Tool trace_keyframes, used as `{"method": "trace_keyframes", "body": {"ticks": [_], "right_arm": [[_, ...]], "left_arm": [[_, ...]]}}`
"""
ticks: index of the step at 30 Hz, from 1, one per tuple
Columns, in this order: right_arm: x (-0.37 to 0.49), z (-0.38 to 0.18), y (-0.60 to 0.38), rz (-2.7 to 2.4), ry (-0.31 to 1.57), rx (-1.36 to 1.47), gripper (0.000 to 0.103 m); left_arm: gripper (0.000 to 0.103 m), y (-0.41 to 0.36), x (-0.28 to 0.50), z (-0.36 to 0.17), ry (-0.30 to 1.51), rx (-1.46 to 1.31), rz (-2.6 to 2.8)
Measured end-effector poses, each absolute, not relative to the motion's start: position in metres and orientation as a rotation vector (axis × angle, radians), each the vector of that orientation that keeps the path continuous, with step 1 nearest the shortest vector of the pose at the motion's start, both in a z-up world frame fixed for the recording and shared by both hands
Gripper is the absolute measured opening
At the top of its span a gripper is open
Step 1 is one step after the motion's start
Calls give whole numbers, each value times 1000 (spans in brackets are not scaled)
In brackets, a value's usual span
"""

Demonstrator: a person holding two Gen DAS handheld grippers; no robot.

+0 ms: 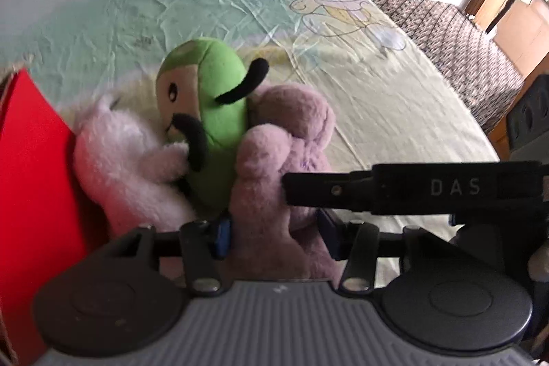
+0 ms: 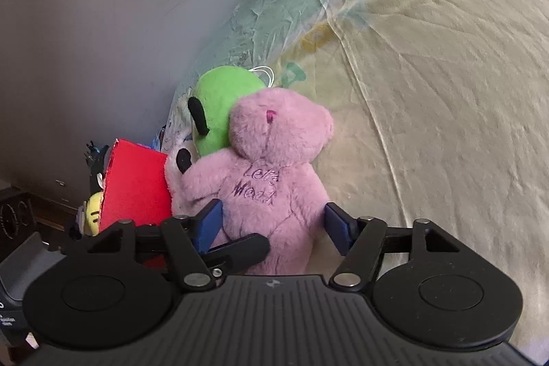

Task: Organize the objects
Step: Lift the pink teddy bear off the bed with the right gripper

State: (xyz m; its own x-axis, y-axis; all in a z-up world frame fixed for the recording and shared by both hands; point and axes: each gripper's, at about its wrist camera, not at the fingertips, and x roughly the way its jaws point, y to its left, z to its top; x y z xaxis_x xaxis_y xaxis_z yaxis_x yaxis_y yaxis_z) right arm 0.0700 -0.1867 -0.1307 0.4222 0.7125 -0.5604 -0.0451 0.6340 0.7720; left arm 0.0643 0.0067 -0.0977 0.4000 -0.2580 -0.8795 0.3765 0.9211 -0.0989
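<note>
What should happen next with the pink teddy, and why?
Probably the left gripper should lift the pink teddy toward the red box: it pinches the teddy's leg, while the right gripper stands open around its body.

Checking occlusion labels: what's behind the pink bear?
Behind the pink bear the green plush leans against its head, with a white plush beside that. The green plush's lower body and most of the white plush are covered from the right wrist view.
</note>
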Motion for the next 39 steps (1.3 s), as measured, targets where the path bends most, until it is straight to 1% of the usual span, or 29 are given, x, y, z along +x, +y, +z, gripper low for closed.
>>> {"method": "trace_keyframes", "body": {"ticks": [1, 4, 6, 7, 8, 10, 15, 20, 29, 31, 32, 33, 35, 37, 38, 39], "right_arm": [[69, -132, -189, 538, 1044, 772, 63], [64, -132, -197, 553, 1057, 799, 57], [58, -127, -200, 559, 1059, 780, 55], [54, -125, -202, 561, 1060, 769, 44], [50, -122, -204, 594, 1048, 786, 36], [42, -116, -208, 600, 1042, 780, 30], [26, -114, -215, 584, 1055, 793, 32], [12, -99, -203, 604, 1040, 687, 32], [-21, -99, -173, 689, 1123, 526, 33], [-23, -99, -166, 701, 1115, 495, 36], [-23, -98, -165, 702, 1109, 496, 40], [-23, -97, -166, 702, 1103, 509, 42], [-20, -95, -169, 683, 1076, 537, 49], [-16, -94, -173, 645, 1049, 546, 58], [-15, -94, -175, 631, 1038, 553, 61], [-14, -94, -176, 625, 1034, 561, 62]], "left_arm": [[44, 7, 64, -97, 1088, 126, -403], [38, 7, 58, -93, 1079, 139, -414], [38, 3, 52, -90, 1067, 158, -420], [38, 1, 48, -89, 1065, 165, -426], [38, -3, 45, -89, 1064, 172, -433], [38, -9, 33, -85, 1047, 193, -450], [38, -16, 11, -79, 1029, 213, -489], [38, -13, -5, -73, 1014, 193, -519], [39, 18, -50, -81, 1091, 127, -569], [43, 22, -57, -86, 1103, 138, -563], [43, 23, -56, -88, 1110, 140, -553], [46, 25, -57, -90, 1109, 139, -531], [56, 29, -55, -90, 1091, 136, -503], [78, 34, -54, -86, 1046, 130, -477], [82, 36, -54, -84, 1029, 128, -468], [85, 38, -52, -82, 1019, 130, -459]]}}
